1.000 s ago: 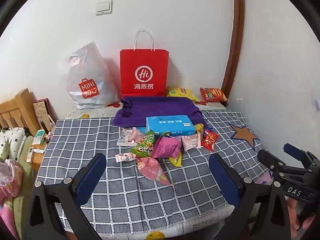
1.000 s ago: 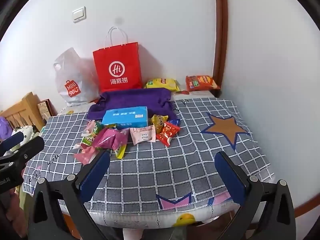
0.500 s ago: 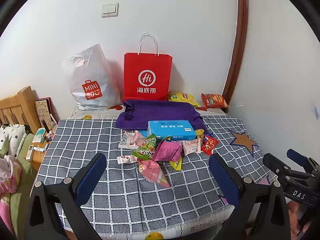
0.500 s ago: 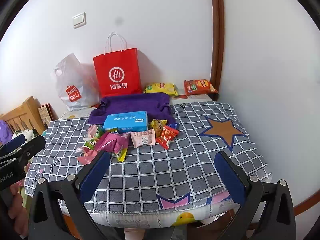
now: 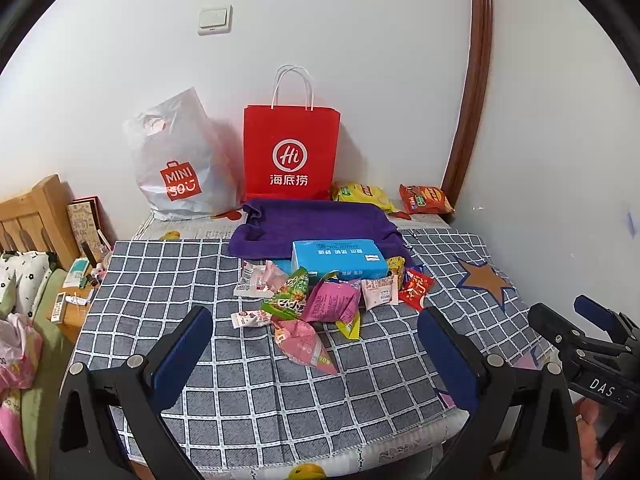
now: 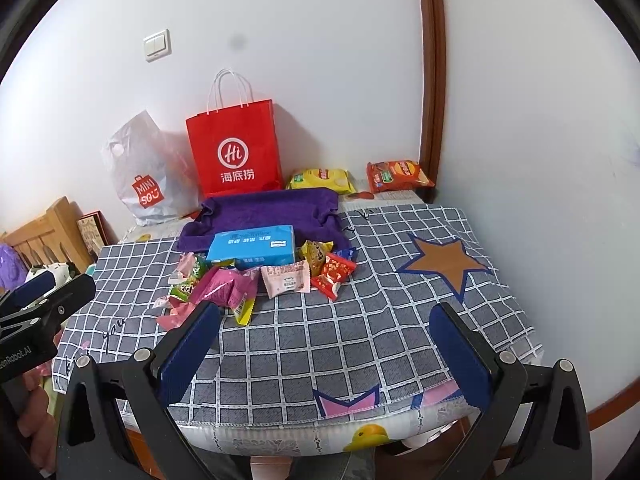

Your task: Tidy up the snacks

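lying heaped: two chip bags point(image 5: 394, 199)

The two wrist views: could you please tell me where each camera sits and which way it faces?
Left wrist: on the left gripper, facing the snack pile and back wall; its own open fingers show, the right gripper at the right edge.
Right wrist: on the right gripper, further right, facing the star patch; its own open fingers show, the left gripper at the left edge.
Shared: red paper bag, blue box, purple towel.
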`<state>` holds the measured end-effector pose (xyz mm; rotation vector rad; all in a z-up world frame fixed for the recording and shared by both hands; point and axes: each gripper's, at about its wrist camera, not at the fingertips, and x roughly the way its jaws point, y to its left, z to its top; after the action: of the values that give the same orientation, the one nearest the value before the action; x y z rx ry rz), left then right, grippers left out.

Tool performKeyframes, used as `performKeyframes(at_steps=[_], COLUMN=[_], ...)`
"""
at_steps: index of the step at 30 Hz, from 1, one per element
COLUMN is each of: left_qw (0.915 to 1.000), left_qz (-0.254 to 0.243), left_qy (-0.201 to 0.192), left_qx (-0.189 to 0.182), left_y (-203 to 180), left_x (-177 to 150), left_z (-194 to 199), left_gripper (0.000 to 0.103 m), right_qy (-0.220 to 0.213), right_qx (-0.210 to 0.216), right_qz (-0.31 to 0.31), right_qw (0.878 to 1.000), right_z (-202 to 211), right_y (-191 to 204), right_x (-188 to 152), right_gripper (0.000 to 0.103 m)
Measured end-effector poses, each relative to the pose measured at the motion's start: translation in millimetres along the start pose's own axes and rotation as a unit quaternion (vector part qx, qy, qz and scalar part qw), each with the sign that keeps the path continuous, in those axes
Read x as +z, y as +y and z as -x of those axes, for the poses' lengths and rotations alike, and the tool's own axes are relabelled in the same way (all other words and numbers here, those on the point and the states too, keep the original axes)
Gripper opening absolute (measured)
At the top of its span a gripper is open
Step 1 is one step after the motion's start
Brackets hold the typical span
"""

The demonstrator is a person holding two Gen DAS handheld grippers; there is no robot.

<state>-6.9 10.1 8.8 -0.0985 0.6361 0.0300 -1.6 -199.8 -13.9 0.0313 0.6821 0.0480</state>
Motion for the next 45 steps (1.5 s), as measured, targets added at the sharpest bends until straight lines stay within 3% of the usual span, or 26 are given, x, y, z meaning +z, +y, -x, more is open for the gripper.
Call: performKeyframes(at_steps=[45], left_qw=[1.0000], left_qz=[-0.004], left_qy=[-0.003], left_qx=[-0.002], left_y=[-3.4], left_x=[-2.3], left_z=[3.4], left_gripper=[0.102], right_qy=[-0.013], right_qx=[0.008], right_qz=[-0.005], right_qw=[1.000], right_z=[10.2], right_y=[0.6], right_x=[-1.4], right_gripper=[0.103])
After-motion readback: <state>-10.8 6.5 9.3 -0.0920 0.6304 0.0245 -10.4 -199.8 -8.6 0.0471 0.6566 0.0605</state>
